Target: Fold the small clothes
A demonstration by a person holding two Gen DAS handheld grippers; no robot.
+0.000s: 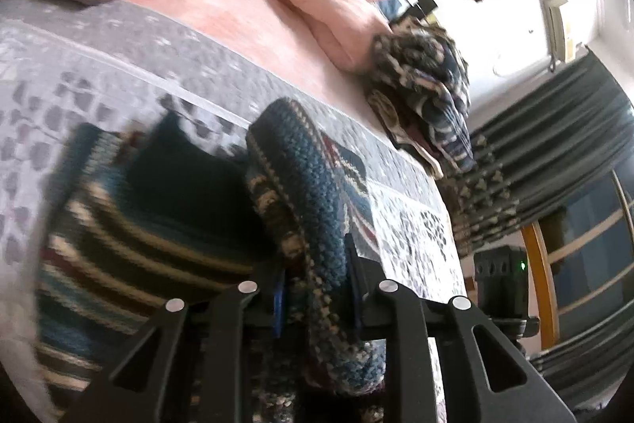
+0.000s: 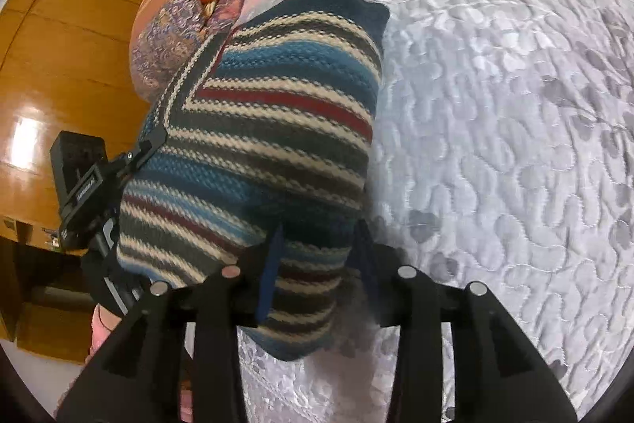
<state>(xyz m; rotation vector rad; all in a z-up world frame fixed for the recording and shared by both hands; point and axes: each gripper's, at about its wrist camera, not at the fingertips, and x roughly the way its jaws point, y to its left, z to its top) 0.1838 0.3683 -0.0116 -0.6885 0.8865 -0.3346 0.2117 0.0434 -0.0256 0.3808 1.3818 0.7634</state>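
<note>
while both grippers pinch the striped knit garment (image 2: 277, 129) above the bed's grey quilt (image 2: 495, 145), the left gripper (image 1: 317, 288) and right gripper (image 2: 317, 264) appear mid-fold; next, i judge, lay it flat, edges aligned.

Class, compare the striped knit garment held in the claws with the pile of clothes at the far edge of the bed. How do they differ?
The striped knit garment is held up off the bed by both claws; the pile of clothes lies loose and untouched. The garment hangs fairly smooth with clear stripes; the pile is crumpled in a heap. Both show blue, cream and dark patterned fabric.
</note>
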